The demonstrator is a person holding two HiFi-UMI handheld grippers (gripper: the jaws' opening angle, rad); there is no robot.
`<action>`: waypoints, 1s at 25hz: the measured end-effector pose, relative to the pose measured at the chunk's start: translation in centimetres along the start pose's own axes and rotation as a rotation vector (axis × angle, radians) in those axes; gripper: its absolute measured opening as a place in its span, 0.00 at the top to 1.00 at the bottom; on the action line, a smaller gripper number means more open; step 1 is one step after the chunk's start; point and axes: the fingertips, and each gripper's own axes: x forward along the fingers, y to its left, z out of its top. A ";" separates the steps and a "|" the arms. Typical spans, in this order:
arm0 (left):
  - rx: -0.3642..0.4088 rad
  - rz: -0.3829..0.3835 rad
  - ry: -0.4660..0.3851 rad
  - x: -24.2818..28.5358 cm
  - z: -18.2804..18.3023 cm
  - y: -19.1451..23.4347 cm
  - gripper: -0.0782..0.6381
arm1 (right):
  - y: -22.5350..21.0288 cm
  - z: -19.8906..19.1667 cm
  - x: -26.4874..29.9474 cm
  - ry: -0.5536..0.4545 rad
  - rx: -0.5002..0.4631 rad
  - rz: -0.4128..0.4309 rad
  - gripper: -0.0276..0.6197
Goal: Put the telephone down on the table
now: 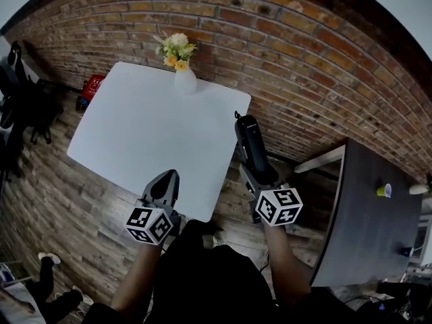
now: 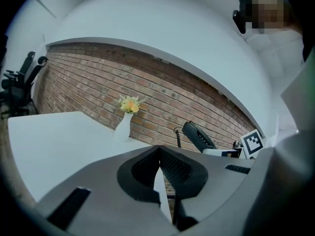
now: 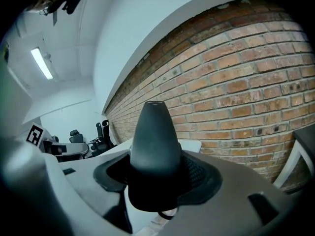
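Note:
The black telephone handset (image 1: pixel 249 139) sticks up and forward from my right gripper (image 1: pixel 260 174), which is shut on its lower part. It hangs just off the right edge of the white table (image 1: pixel 135 140), above the wooden floor. In the right gripper view the handset (image 3: pixel 152 141) fills the space between the jaws of the right gripper (image 3: pixel 155 181), a coiled cord showing below. My left gripper (image 1: pixel 169 175) is over the table's near edge, shut with nothing in it. The left gripper view shows the left gripper (image 2: pixel 159 156) with jaws together, and the handset (image 2: pixel 197 135) off to the right.
A white vase of yellow flowers (image 1: pixel 183 76) stands at the table's far edge against the brick wall (image 1: pixel 304 59). A dark table (image 1: pixel 378 214) with a small yellow cup (image 1: pixel 383 190) is at the right. Black office chairs (image 1: pixel 23 103) and a red crate (image 1: pixel 93 86) stand left.

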 end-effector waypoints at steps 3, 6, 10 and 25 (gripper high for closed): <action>-0.001 -0.019 0.014 2.0 0.6 1.2 0.87 | -0.7 0.0 2.3 0.012 0.016 -0.039 0.54; -0.003 -0.037 0.032 3.9 0.9 2.3 0.87 | -1.4 -0.3 4.6 0.023 0.033 -0.091 0.54; -0.008 -0.063 0.060 6.4 0.9 3.9 0.87 | -2.3 -0.8 7.8 0.034 0.045 -0.143 0.54; 0.051 -0.151 0.150 15.4 -1.2 8.0 0.87 | -6.3 -5.7 18.1 0.107 0.155 -0.387 0.54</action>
